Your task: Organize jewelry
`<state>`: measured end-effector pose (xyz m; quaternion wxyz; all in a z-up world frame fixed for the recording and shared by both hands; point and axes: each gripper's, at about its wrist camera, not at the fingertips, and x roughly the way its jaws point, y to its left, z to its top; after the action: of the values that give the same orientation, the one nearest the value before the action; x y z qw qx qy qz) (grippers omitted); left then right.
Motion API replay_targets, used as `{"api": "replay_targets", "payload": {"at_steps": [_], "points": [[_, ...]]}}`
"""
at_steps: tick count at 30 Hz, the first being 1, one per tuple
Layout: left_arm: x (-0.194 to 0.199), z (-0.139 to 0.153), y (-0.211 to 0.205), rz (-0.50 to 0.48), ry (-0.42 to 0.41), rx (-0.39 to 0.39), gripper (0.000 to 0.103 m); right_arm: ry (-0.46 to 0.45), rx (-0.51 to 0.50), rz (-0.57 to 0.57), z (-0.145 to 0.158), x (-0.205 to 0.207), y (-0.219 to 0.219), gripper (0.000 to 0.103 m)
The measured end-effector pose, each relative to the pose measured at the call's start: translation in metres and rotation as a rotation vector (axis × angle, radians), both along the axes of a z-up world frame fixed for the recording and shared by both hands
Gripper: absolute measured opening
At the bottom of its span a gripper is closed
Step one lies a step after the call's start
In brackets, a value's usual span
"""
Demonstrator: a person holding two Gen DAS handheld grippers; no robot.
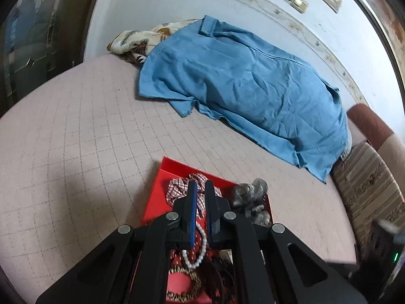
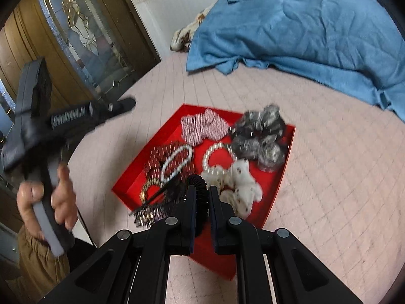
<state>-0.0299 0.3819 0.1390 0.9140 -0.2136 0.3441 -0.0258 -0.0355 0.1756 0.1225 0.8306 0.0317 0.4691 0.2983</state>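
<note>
I see both grippers, left [image 1: 201, 186] and right [image 2: 202, 191], closed and empty over the red tray [image 2: 283, 174], lower centre.

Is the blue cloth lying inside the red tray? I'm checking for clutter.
No, the blue cloth lies on the bed well beyond the red tray.

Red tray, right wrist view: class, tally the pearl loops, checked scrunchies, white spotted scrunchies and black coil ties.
Pearl loops: 2
Checked scrunchies: 1
White spotted scrunchies: 1
Black coil ties: 1
Total: 5
</note>
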Motion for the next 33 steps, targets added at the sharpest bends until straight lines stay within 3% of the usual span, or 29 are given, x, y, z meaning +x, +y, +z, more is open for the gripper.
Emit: {"api": "replay_targets", "payload": {"at_steps": [4, 8, 12, 14, 16, 18, 26, 29, 33], "points": [[0.010, -0.009, 0.001, 0.022, 0.036, -0.008, 0.005, 0.020, -0.045, 0.006, -0.015, -0.007, 0.001, 0.011], [0.007, -0.008, -0.004, 0.041, 0.030, 0.033, 0.008, 0.025, -0.079, 0.018, -0.026, -0.007, 0.006, 0.011], [0.003, -0.011, -0.001, 0.064, 0.033, 0.044, 0.028, 0.012, -0.104, 0.025, -0.030, -0.007, 0.009, 0.012], [0.003, -0.014, 0.000, 0.068, 0.042, 0.038, 0.029, 0.006, -0.106, 0.025, -0.030, -0.007, 0.009, 0.017], [0.003, -0.016, 0.001, 0.071, 0.047, 0.035, 0.030, -0.001, -0.101, 0.019, -0.028, -0.008, 0.008, 0.035], [0.002, -0.016, -0.001, 0.075, 0.049, 0.047, 0.033, -0.015, -0.099, 0.012, -0.024, -0.009, 0.007, 0.043], [-0.009, -0.012, -0.012, 0.115, 0.023, 0.156, 0.065, -0.034, -0.089, -0.027, -0.015, -0.011, -0.002, 0.055], [-0.014, -0.010, -0.017, 0.146, 0.015, 0.220, 0.072, -0.030, -0.087, -0.040, -0.014, -0.013, -0.005, 0.057], [-0.018, -0.008, -0.027, 0.171, 0.007, 0.318, 0.075, -0.035, -0.092, -0.057, -0.013, -0.018, -0.010, 0.061]]}}
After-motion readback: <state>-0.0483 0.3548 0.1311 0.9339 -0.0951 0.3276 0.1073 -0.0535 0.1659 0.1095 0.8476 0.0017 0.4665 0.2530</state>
